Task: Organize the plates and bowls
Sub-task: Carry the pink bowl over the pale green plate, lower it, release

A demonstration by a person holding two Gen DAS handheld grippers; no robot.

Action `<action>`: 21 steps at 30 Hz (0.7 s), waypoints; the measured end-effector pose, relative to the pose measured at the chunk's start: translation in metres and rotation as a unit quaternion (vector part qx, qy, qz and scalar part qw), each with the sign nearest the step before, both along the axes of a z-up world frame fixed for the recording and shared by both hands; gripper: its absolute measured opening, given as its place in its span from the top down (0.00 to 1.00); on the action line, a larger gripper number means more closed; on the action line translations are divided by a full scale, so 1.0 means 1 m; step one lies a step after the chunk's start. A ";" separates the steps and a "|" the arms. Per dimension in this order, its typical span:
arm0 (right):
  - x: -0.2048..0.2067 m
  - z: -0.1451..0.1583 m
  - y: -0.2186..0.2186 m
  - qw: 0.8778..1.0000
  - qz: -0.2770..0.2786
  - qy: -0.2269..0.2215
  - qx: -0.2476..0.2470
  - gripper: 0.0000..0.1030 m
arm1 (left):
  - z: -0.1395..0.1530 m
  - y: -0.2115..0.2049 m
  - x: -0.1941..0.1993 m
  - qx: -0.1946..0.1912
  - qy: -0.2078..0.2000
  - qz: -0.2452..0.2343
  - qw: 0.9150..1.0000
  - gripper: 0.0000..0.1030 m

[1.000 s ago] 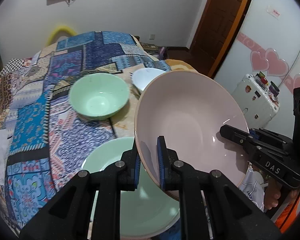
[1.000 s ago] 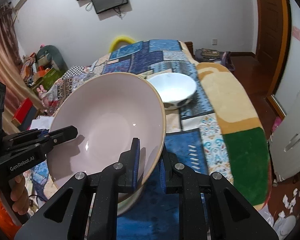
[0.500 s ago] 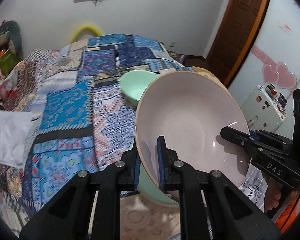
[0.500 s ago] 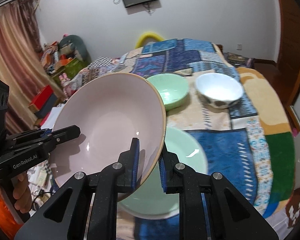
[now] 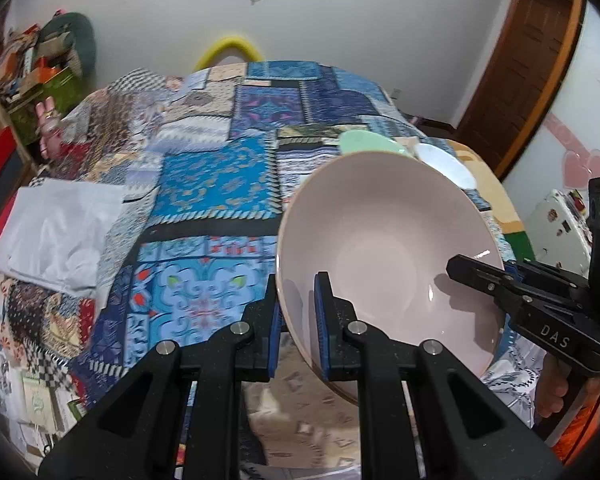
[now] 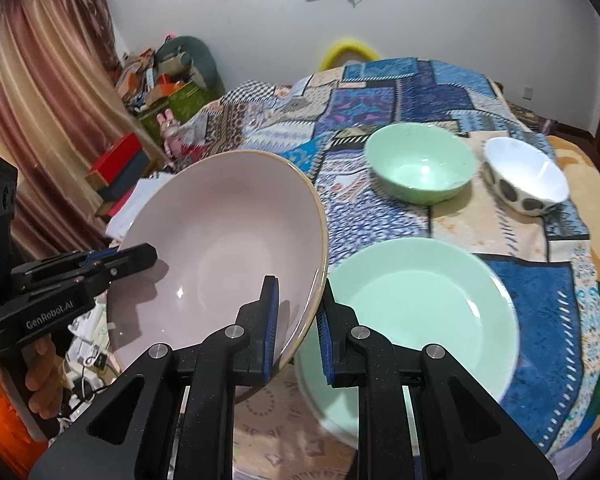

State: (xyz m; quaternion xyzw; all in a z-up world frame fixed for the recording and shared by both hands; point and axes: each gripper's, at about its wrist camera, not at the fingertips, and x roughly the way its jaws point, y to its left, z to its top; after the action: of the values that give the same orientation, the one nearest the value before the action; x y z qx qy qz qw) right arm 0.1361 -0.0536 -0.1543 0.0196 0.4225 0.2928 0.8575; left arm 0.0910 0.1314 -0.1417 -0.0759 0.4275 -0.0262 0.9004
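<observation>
Both grippers, left (image 5: pixel 296 320) and right (image 6: pixel 298 326), clamp opposite rims of tilted pink bowl (image 6: pixel 220 256). Green plate (image 6: pixel 420 312) lower right, on bed (image 6: pixel 532 292).

I hold the big bowl (image 6: pixel 220 248) off the bed's (image 6: pixel 400 92) left edge, plate (image 6: pixel 420 312) right of it, two bowls (image 6: pixel 420 168) (image 6: pixel 526 176) side by side behind the plate.

Each wrist view looks forward along its own fingers from close behind the pink bowl's (image 5: pixel 388 248) rim, the left from the bowl's left edge and the right from its right, both sharing the quilted bed (image 6: pixel 400 92) beyond.
</observation>
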 end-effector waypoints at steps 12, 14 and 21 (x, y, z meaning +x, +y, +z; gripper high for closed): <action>0.022 -0.063 0.051 0.995 0.022 0.045 -0.082 0.88 | -0.049 0.030 0.016 -0.028 0.032 -0.004 0.999 0.92; 0.023 -0.066 0.047 0.995 0.028 0.050 -0.076 0.91 | -0.068 0.045 0.017 -0.050 0.050 0.015 0.997 0.92; 0.019 -0.060 0.054 0.996 0.033 0.041 -0.076 0.90 | -0.073 0.069 0.009 -0.035 0.042 0.046 0.997 0.91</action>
State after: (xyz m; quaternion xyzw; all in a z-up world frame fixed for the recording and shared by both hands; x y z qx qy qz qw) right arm 0.1547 0.0003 -0.2145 -0.0479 0.4784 0.2870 0.8285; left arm 0.1001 0.2007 -0.2149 -0.1279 0.4597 0.0032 0.8788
